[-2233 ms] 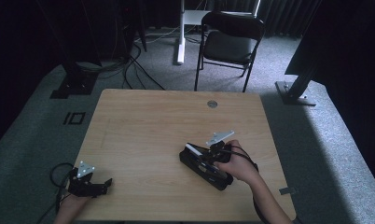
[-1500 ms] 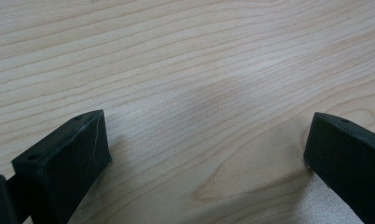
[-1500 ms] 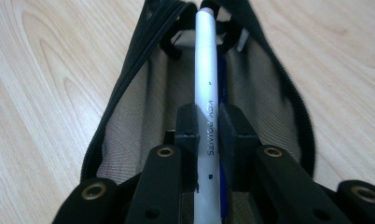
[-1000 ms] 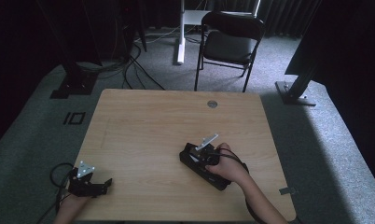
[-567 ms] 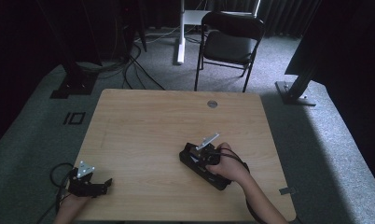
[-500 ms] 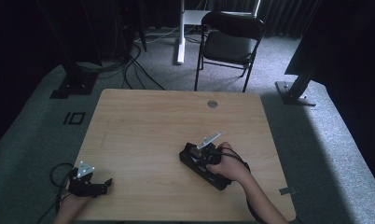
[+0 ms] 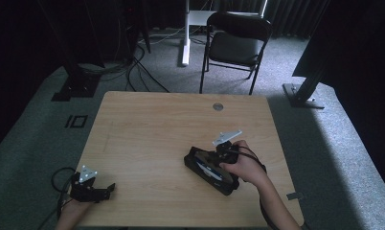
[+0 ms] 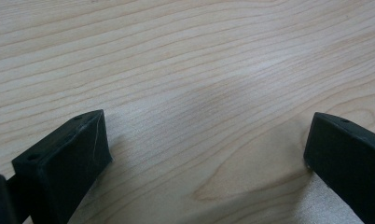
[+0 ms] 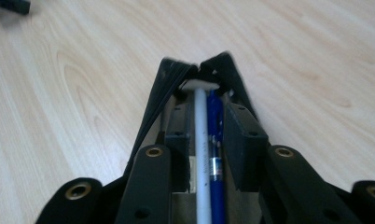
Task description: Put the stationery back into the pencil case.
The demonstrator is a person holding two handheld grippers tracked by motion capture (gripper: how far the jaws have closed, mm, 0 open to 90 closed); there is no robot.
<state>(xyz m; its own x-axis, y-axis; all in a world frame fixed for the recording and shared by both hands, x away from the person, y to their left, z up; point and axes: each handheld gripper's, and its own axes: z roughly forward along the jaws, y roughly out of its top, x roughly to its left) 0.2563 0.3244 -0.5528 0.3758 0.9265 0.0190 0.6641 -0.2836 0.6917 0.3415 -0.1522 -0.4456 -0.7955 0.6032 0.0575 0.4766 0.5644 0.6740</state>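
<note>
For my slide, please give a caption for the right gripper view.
Right gripper jaws flank a white pen and blue pen in a black case.

- The white pen (image 9: pixel 202 140) and the blue pen (image 9: pixel 215 154) run off the bottom edge of the right gripper view — their lower ends are cut off.
- Inside the black pencil case (image 7: pixel 207 168), the contents are too small to tell in the high view.
- Whether the pads (image 9: pixel 244 140) press on the pens cannot be told.
</note>
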